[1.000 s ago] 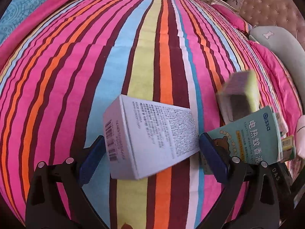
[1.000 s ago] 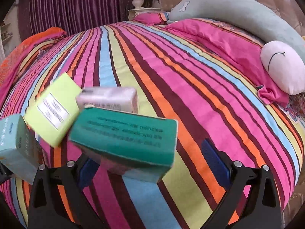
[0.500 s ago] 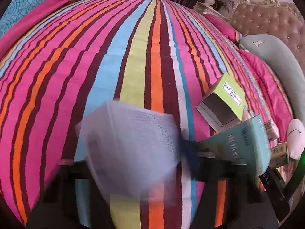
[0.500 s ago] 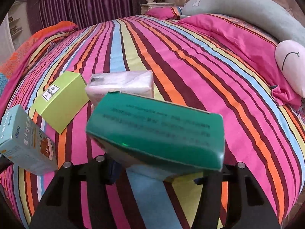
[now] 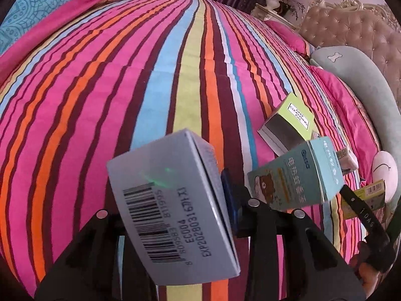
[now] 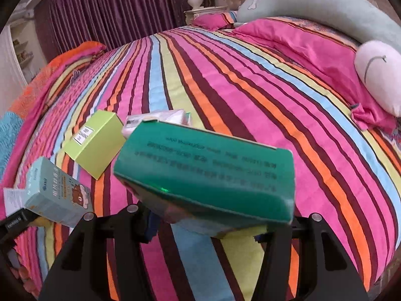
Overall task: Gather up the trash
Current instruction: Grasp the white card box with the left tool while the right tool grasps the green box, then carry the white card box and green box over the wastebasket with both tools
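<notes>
We have just closed both sets of fingers, our left gripper (image 5: 175, 215) clamping the grey box (image 5: 173, 200) and our right gripper (image 6: 208, 225) the green box (image 6: 208, 173), now lifted off the bed (image 6: 250, 87), ready for binning.

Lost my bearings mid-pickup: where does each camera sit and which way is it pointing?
Left wrist: on the left gripper, facing across the striped bedspread toward the tufted headboard; its black fingers clamp a white barcoded box.
Right wrist: on the right gripper, facing the purple curtains; fingers clamp a green box.
Shared: lime-green box, pale-blue bear-print box.
</notes>
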`<state>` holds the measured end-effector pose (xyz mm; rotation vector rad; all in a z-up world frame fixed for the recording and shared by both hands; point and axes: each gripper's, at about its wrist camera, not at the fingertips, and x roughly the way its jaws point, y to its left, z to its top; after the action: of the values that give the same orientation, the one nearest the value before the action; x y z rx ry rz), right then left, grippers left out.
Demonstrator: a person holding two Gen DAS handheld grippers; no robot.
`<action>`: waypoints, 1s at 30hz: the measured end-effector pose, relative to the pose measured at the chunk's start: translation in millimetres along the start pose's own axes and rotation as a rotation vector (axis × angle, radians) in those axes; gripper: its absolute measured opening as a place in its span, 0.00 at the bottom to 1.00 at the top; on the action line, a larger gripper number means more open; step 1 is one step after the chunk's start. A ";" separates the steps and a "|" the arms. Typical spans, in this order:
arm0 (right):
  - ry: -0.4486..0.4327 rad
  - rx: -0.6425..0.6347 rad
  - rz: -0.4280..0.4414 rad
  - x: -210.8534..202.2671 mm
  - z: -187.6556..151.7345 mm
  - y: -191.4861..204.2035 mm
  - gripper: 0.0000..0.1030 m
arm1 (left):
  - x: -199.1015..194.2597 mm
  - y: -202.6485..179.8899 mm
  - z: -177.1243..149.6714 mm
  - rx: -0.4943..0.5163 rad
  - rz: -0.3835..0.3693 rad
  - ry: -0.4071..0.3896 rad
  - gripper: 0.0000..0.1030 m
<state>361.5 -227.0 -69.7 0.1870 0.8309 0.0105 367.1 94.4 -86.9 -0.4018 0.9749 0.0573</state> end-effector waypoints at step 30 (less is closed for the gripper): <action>0.016 -0.077 0.028 -92.5 -63.3 -13.0 0.51 | -106.0 -21.2 -99.0 0.169 0.015 -0.043 0.32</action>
<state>251.7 -237.3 -45.8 0.1263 0.8426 0.0704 233.4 53.4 -43.0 -0.2373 0.9326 -0.0033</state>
